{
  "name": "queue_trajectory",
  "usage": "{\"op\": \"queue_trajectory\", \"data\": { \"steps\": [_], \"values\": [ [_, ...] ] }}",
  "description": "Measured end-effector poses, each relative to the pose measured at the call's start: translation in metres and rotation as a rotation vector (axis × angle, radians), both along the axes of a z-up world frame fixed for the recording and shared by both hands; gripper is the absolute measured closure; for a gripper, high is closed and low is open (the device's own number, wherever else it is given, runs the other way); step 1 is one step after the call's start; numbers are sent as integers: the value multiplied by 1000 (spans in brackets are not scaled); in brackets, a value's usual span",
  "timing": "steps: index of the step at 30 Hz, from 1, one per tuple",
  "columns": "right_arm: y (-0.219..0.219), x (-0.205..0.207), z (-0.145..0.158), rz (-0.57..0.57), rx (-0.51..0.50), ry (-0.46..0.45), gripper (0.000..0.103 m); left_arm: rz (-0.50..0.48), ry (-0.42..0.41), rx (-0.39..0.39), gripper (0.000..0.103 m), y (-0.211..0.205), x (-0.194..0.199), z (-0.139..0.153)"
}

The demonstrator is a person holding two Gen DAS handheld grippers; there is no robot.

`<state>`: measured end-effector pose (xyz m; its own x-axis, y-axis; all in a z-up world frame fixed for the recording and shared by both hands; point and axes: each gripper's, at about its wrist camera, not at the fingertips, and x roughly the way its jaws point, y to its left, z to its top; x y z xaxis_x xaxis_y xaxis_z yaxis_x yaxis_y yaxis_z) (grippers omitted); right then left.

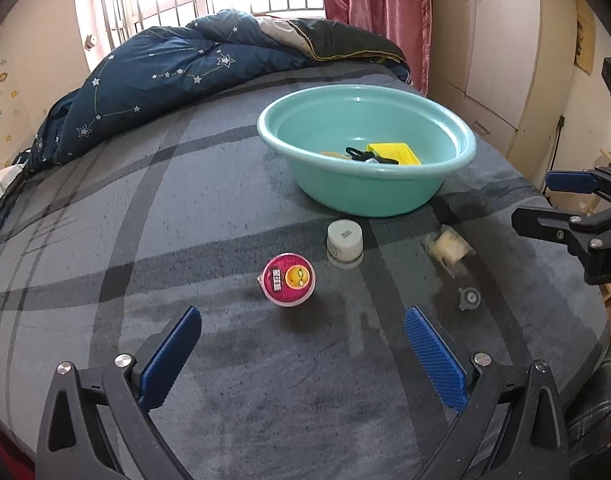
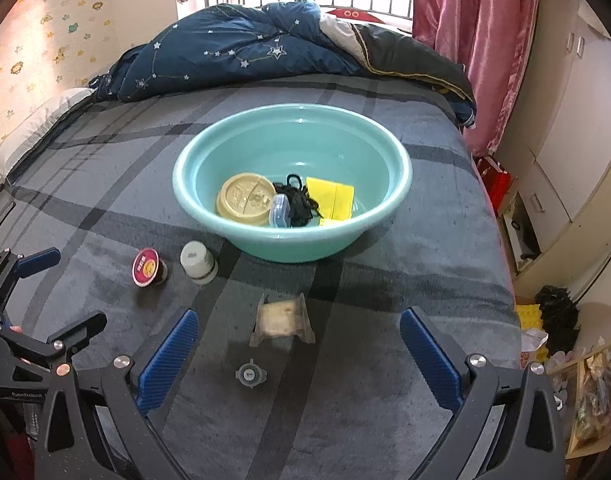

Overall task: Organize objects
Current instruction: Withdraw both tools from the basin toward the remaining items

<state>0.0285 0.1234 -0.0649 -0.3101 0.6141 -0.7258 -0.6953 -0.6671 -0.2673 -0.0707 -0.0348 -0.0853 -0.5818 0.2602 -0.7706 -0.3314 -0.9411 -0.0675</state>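
The left gripper [image 1: 301, 332] is spread wide and empty above the grey plaid bed [image 1: 145, 240], with the pink-lidded cup [image 1: 289, 279] just ahead at 12 o'clock between the lines of its blue pads. The white jar [image 1: 345, 243] stands beyond that at 1 o'clock, near the cup but apart from it. The right gripper [image 2: 299, 332] is likewise spread and empty; the clear-wrapped packet [image 2: 282, 320] lies between its fingertips at 12 o'clock, and the small grey knob [image 2: 250, 375] sits nearer the camera, just behind the packet. Farther out at 12 o'clock the teal basin [image 2: 185, 176] rests on the bed, holding a tan round lid [image 2: 245, 199], a small blue case [image 2: 279, 211], a black cord [image 2: 299, 200] and a yellow box [image 2: 331, 197]. A navy star-print duvet [image 2: 225, 52] is heaped at the far end.
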Motion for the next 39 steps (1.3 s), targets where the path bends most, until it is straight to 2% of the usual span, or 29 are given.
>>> {"op": "queue_trajectory", "data": {
  "steps": [13, 23, 39],
  "values": [
    [9, 2, -10, -28, -34, -9, 0, 35, -9, 5, 0, -10, -9, -6],
    [21, -4, -27, -40, -67, -44, 0, 1, -47, -14, 0, 2, -22, -25],
    [51, -19, -66, -65, -147, -91, 0, 1, -111, -15, 0, 8, -58, -59]
  ]
}}
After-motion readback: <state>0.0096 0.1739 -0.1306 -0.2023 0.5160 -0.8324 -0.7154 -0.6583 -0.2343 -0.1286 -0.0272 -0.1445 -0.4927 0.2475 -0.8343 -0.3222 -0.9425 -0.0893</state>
